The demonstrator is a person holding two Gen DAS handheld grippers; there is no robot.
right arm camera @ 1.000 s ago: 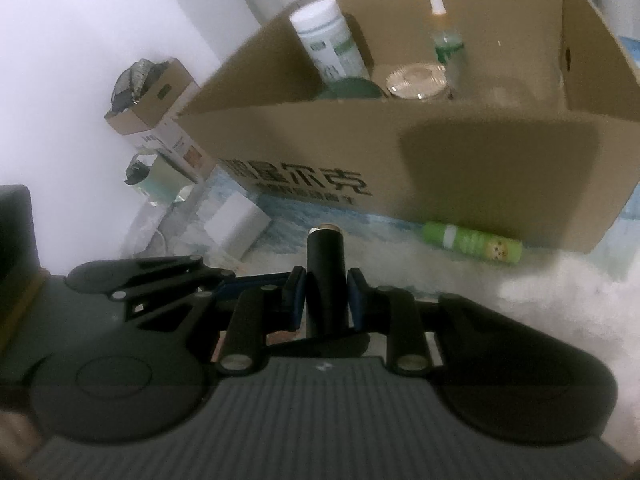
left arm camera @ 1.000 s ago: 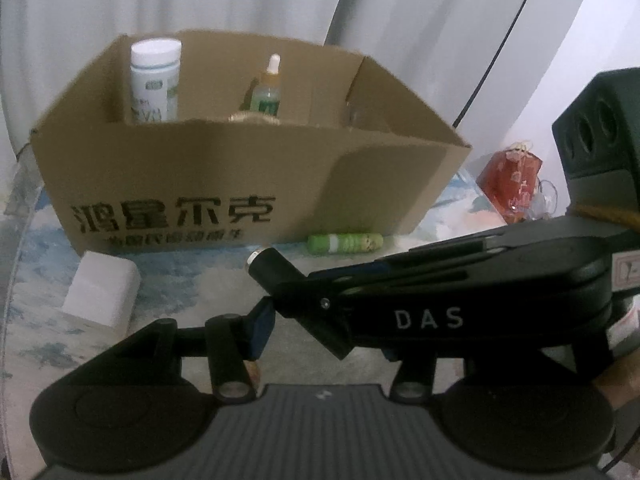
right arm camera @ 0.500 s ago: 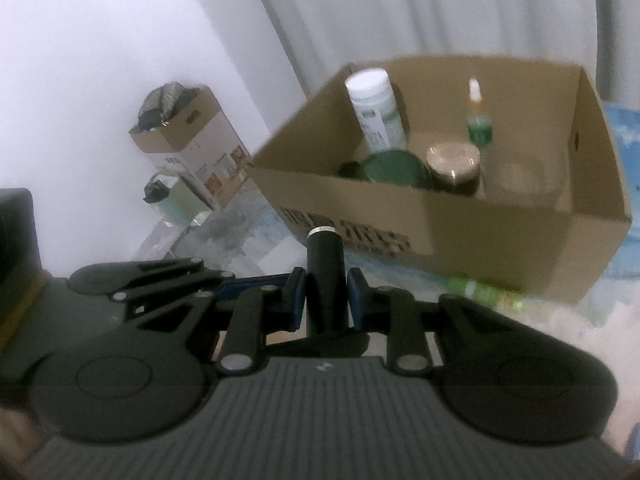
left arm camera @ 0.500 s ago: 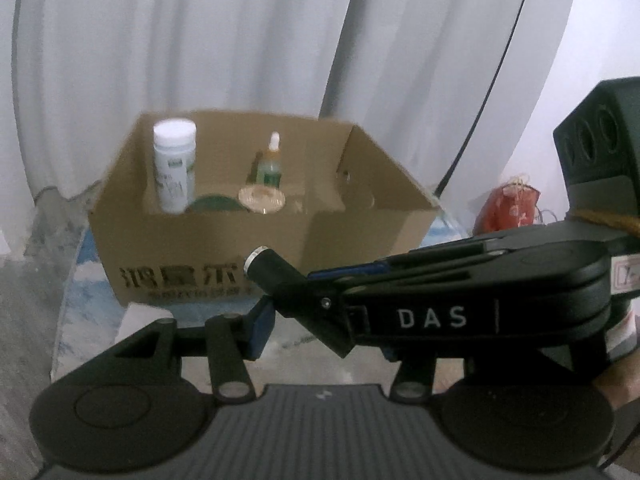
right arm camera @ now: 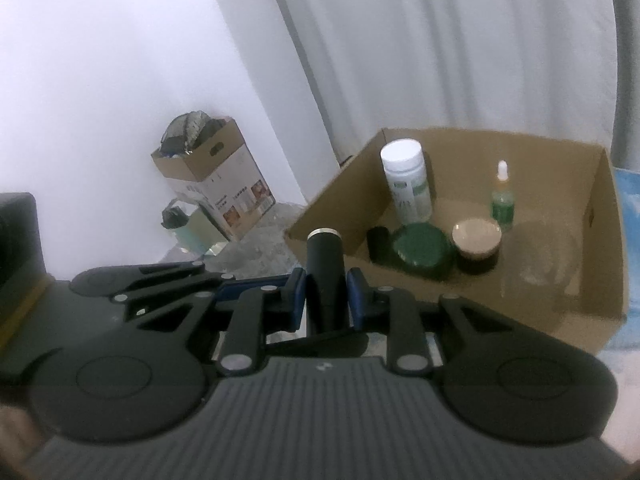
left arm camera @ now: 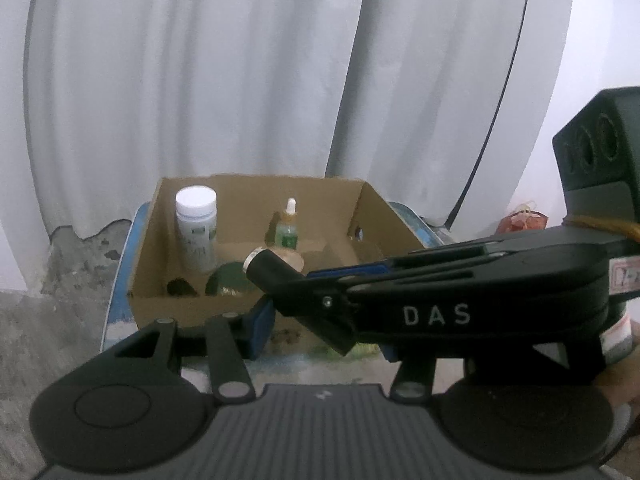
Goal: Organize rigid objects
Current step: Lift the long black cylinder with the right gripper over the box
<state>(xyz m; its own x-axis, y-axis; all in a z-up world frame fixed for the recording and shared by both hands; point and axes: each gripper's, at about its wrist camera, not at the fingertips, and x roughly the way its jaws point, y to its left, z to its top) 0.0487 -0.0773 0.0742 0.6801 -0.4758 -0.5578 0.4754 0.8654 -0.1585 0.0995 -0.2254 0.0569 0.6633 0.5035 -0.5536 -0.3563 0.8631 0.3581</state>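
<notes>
The right gripper [right arm camera: 326, 292] clamps the black tube [right arm camera: 325, 264]; the left gripper [left arm camera: 320, 320] stands part-open around that gripper. Both have risen, so the box [right arm camera: 608, 240] now lies below, ready for dropping it in.

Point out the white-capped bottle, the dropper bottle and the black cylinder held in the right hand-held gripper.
white-capped bottle [right arm camera: 407, 184]: right wrist view, on its labelled body.
dropper bottle [right arm camera: 502, 204]: right wrist view, on its green body.
black cylinder [right arm camera: 324, 268]: right wrist view, on its shaft below the metal rim.
</notes>
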